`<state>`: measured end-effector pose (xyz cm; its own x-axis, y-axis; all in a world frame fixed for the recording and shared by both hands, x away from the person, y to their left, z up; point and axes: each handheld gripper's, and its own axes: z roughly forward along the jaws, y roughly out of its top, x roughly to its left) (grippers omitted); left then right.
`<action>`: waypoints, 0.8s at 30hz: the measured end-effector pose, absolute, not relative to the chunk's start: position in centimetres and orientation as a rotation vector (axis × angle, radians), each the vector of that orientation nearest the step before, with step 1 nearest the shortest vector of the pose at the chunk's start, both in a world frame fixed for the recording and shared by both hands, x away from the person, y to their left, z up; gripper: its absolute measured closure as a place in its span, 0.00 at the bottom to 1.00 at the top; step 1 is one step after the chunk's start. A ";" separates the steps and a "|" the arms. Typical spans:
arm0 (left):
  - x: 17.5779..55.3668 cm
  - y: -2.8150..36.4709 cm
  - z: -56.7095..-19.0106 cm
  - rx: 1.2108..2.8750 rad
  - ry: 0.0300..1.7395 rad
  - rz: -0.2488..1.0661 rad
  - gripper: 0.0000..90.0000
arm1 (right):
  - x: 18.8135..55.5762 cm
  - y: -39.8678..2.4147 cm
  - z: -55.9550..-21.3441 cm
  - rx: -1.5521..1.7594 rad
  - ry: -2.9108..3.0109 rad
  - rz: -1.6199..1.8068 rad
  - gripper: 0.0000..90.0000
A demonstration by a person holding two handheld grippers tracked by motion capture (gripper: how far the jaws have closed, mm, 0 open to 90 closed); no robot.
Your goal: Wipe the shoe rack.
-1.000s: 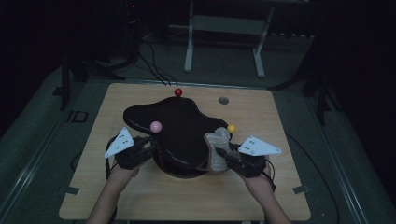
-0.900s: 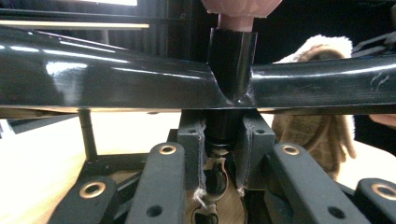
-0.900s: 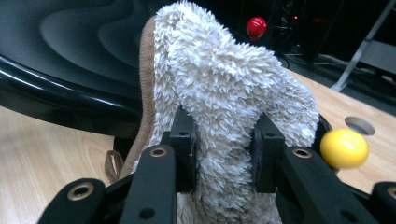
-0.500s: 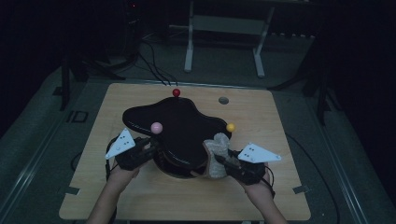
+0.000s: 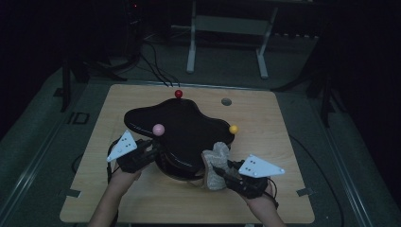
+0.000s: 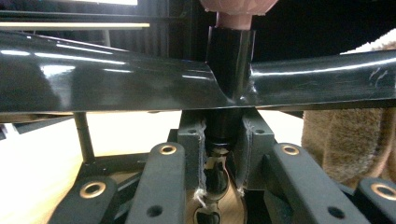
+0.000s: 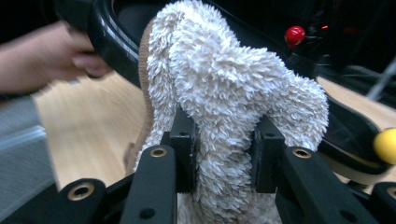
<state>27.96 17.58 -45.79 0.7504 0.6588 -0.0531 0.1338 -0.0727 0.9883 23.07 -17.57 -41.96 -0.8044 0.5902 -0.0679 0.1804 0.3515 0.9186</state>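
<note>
While bunched at the near right rim of the glossy black wavy-edged tray (image 5: 189, 132), fluffy cream-and-tan cloth (image 7: 224, 93) squeezed tight in right gripper (image 7: 222, 154); left gripper (image 6: 223, 149) clamped on tray's pink-knobbed black post (image 6: 231, 56), over pale wooden table (image 5: 269, 118).

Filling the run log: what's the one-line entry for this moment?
left claw: shut on tray post | right claw: shut on fluffy cloth | cloth at black tray edge

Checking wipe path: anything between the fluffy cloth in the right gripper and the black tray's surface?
Nothing visible. The right gripper is shut on the fluffy cloth, which already lies against the near rim of the black tray. The left gripper clamps the tray's post on the other side.
</note>
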 end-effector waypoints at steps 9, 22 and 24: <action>28.0 17.5 -45.8 1.613 0.651 0.492 0.83 | 22.1 -17.5 -40.9 0.641 2.272 1.545 0.76; 28.0 17.6 -45.8 1.609 0.652 0.487 0.83 | 20.2 -13.0 -36.6 0.384 2.216 1.635 0.75; 27.9 17.5 -45.8 1.614 0.653 0.487 0.83 | 20.9 -12.3 -37.1 0.393 2.248 1.634 0.75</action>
<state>27.95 17.55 -45.78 0.7494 0.6600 -0.0536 0.1360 -0.0742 0.9879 20.85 -12.28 -37.13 -0.9064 0.4092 -0.1045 0.0268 0.3028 0.9527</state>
